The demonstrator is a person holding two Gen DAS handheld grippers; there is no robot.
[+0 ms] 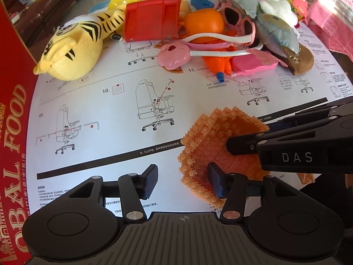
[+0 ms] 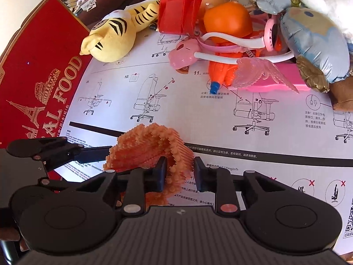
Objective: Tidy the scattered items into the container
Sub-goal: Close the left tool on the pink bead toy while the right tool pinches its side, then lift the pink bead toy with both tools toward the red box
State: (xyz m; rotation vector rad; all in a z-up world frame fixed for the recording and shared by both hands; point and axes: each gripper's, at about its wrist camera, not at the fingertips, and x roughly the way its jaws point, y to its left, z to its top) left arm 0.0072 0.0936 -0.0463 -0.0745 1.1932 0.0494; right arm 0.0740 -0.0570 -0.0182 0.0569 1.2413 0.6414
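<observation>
Sitting at the near edge of the counter (image 1: 198, 101), on a large printed instruction sheet (image 2: 220, 114), an orange studded mat (image 1: 205, 152) is lying curled into an open box-like fold, and both claws are meeting at it. It is lying directly ahead of the right claw (image 2: 179, 172), whose two fingers are standing on either side of the mat's upright right-hand fold; the left pad seems to be touching it, while the right pad is showing a sliver of gap, so the pinch is looking partial, not firm. The fold's long edge is running away from this claw, toward the far pile.

The left claw (image 1: 183, 182) is pointing steeply down with its jaws apart: its right finger is dipping inside the mat's hollow, its left finger is standing clear over bare paper, well apart from the mat. The right claw is therefore judged the better placed to lift.

The red carton (image 1: 15, 119), probably the container, is standing at the far left edge. A striped plush tiger (image 1: 72, 50) and jumbled toys are lying along the far side.
</observation>
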